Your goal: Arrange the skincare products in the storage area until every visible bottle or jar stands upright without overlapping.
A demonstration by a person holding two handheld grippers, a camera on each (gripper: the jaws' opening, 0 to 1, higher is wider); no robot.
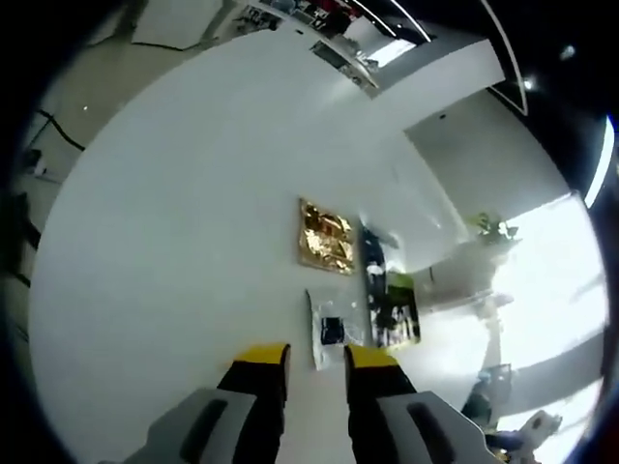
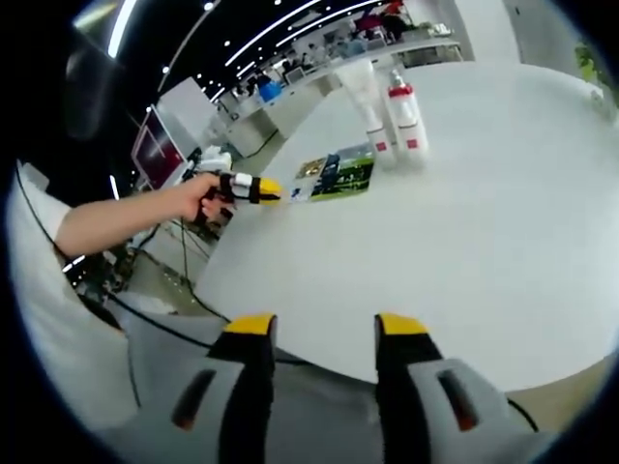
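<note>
Two white bottles (image 2: 392, 116) stand upright, touching, on the white tabletop (image 2: 464, 232); their contents are unreadable. Flat packets (image 1: 363, 290) lie blurred. Both grippers' fingers are spread, empty.

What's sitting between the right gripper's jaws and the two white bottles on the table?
In the right gripper view, only bare white table lies between the right gripper and the two white bottles; the flat packets lie off to the side.

Left hand-held gripper (image 1: 317, 358) gripped in a bare hand (image 2: 198, 200) on an outstretched arm — jaws parted, nothing between. Right hand-held gripper (image 2: 324, 329) likewise agape — empty.
</note>
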